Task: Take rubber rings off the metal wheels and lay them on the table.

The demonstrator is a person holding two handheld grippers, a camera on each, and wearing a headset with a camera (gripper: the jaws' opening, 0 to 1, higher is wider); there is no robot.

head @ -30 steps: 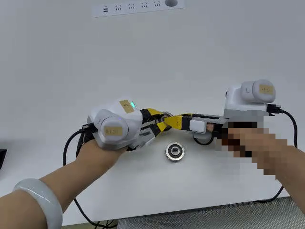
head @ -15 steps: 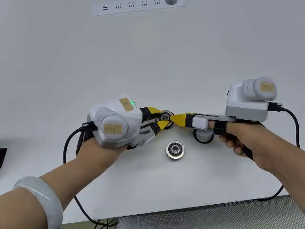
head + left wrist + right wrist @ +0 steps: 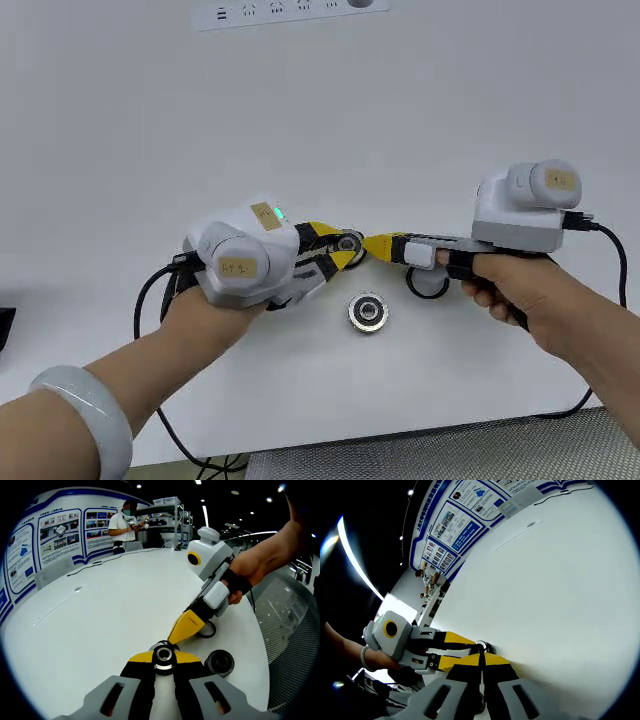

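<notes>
My left gripper (image 3: 338, 249) (image 3: 163, 659) is shut on a small metal wheel (image 3: 349, 243) (image 3: 163, 656), held just above the white table (image 3: 300, 150). The right gripper (image 3: 376, 246) (image 3: 482, 661) comes in from the right, its yellow tips closed together. They pinch the black rubber ring (image 3: 161, 644) at the wheel's rim. A second wheel (image 3: 368, 314) (image 3: 220, 662), still wearing its ring, lies flat in front of the grippers. One loose black ring (image 3: 427, 284) (image 3: 207, 630) lies on the table under the right gripper.
A white power strip (image 3: 290, 14) sits at the table's far edge. Black cables (image 3: 150, 300) trail from both grippers toward the near edge. A person (image 3: 125, 522) stands far behind the table.
The right gripper has drawn a little to the right and up, its tips still at the wheel's rim. The left gripper and held wheel stay put.
</notes>
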